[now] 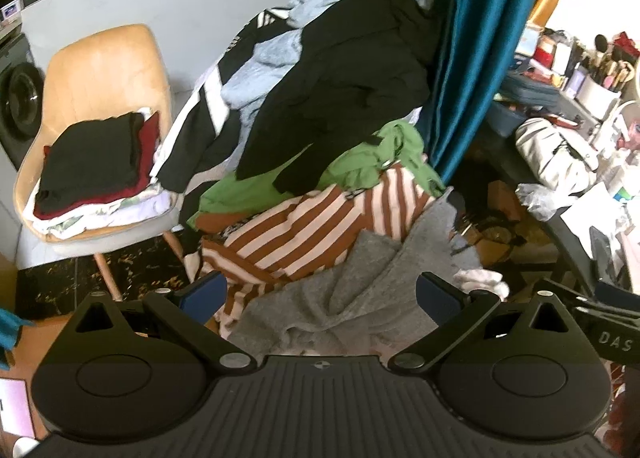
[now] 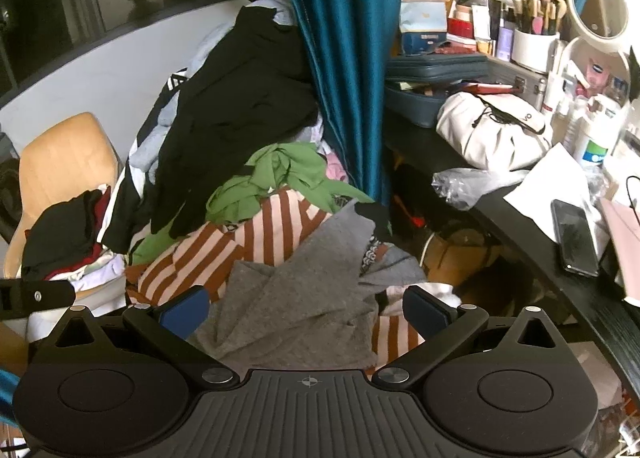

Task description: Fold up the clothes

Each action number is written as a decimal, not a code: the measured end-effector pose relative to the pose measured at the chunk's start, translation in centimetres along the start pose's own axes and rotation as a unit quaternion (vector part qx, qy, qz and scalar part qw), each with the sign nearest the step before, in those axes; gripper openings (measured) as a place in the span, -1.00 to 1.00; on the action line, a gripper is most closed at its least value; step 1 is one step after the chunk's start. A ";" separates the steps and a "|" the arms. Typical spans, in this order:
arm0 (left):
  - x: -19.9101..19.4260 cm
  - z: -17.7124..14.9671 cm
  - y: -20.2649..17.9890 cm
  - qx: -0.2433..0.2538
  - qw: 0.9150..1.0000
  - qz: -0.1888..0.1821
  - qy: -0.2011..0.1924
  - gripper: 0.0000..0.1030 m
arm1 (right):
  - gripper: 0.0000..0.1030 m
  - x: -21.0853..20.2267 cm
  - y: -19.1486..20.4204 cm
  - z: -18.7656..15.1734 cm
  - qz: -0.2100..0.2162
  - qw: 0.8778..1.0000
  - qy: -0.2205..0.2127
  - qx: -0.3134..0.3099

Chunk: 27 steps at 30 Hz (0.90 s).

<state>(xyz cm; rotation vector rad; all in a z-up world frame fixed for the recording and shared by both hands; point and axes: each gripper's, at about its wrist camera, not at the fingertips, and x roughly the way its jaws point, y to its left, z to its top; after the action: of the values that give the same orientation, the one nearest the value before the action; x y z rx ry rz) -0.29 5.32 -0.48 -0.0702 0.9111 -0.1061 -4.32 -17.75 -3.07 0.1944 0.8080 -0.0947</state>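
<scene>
**Both grippers spread over the clothes pile**

Left gripper [image 1: 320,294]: fingers wide apart, nothing pinched, grey garment [image 1: 340,298] directly ahead between them. Right gripper [image 2: 306,308]: same, spread, empty, over the same grey garment [image 2: 296,298]. Beyond it: striped garment [image 1: 304,230], green one [image 1: 360,162], black one [image 1: 340,90] on top. Folded stack [image 1: 92,166] on chair [image 1: 100,66], far left of left gripper. Cluttered desk [image 2: 520,226] right of right gripper.

Fuzzy grey knit garment [image 2: 296,298]; glossy curtain [image 2: 340,58]

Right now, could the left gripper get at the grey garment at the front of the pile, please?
Probably yes: the left gripper has its jaws open, the grey garment lies between them, and nothing covers it there.
</scene>
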 end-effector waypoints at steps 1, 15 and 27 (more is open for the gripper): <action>0.0 0.0 -0.2 0.004 1.000 -0.004 -0.003 0.99 | 0.99 0.1 -0.2 0.0 -0.002 1.000 0.001 0.004; 0.7 0.7 -0.1 -0.001 1.000 -0.010 -0.003 0.99 | 0.99 1.3 -0.9 0.8 -0.003 1.000 0.009 0.013; 1.4 1.1 0.5 -0.014 1.000 -0.009 0.006 0.99 | 0.99 2.2 -0.5 1.3 -0.002 1.000 0.012 0.007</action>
<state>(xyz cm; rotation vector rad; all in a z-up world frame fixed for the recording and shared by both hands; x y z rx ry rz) 1.48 5.68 -0.98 -0.1033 0.9239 -0.1113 -1.97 -18.52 -3.83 0.2083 0.8320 -0.1013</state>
